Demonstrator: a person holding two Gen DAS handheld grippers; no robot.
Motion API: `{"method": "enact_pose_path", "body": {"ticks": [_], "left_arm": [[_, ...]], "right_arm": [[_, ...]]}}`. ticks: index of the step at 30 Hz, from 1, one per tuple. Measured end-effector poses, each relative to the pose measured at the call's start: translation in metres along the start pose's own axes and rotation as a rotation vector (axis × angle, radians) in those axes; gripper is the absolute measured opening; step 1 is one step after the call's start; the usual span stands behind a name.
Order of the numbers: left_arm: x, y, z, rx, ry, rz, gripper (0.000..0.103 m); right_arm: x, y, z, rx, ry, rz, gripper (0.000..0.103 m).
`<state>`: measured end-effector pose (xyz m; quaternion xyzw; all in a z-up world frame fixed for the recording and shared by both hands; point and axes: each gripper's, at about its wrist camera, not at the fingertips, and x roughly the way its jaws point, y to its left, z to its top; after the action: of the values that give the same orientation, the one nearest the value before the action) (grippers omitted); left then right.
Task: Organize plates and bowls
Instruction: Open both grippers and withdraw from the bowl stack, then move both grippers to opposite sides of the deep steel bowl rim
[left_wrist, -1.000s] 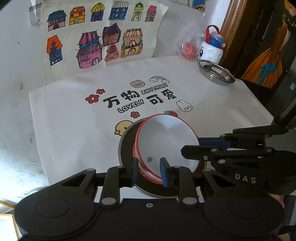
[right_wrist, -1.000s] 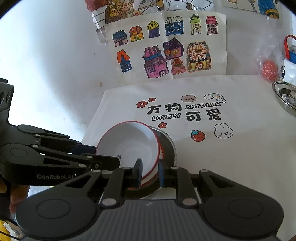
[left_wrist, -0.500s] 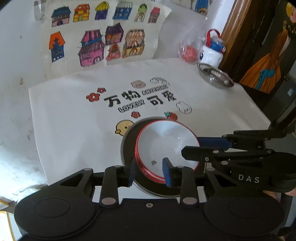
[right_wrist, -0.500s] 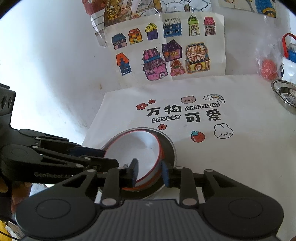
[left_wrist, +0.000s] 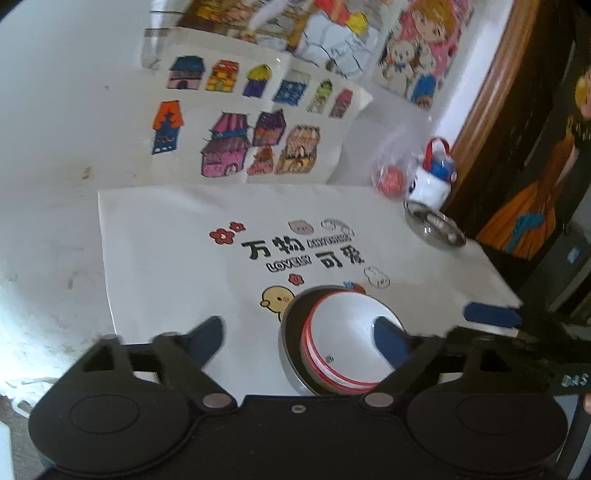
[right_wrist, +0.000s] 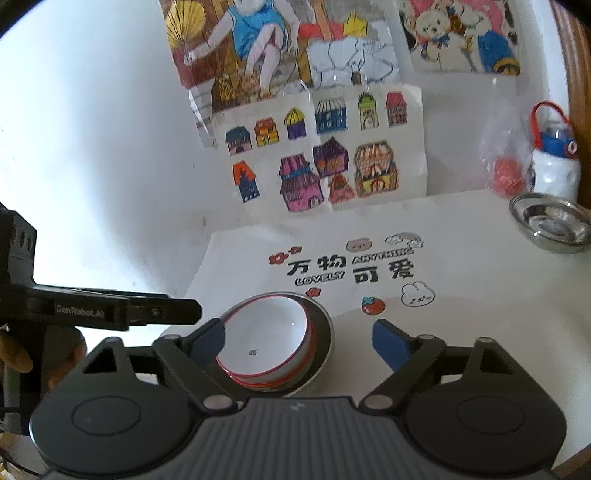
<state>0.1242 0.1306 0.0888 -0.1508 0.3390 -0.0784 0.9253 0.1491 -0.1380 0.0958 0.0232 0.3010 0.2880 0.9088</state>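
The bowls are nested in the plate. Both the left gripper and right gripper are spread wide, empty.

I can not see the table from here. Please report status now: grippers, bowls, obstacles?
Left gripper open, right gripper open, both empty. White red-rimmed bowls stacked inside dark round metal plate. Steel dish apart at far edge. Nothing in the way.

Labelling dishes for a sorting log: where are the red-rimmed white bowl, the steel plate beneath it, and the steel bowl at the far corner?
red-rimmed white bowl (right_wrist: 264, 334): right wrist view, inner bottom.
steel plate (right_wrist: 325, 338): right wrist view, bare right rim.
steel bowl (right_wrist: 548, 223): right wrist view, inside.
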Motion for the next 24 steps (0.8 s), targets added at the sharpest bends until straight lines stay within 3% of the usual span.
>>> {"method": "enact_pose_path", "body": {"ticks": [4, 9, 18, 24], "left_arm": [[-0.007, 0.003, -0.01, -0.018, -0.054, -0.003, 0.101], [-0.016, -0.001, -0.027, 0.018, -0.123, 0.03, 0.102], [-0.033, -0.009, -0.056, 0.071, -0.229, 0.137, 0.102], [-0.039, -0.012, -0.075, 0.108, -0.284, 0.23, 0.102]], "right_arm": [[-0.016, 0.006, -0.01, -0.013, -0.094, -0.014, 0.103], [-0.029, 0.016, -0.028, -0.042, -0.21, -0.044, 0.103], [-0.038, 0.044, -0.067, -0.116, -0.302, -0.118, 0.103], [-0.043, 0.054, -0.094, -0.082, -0.369, -0.27, 0.103]]}}
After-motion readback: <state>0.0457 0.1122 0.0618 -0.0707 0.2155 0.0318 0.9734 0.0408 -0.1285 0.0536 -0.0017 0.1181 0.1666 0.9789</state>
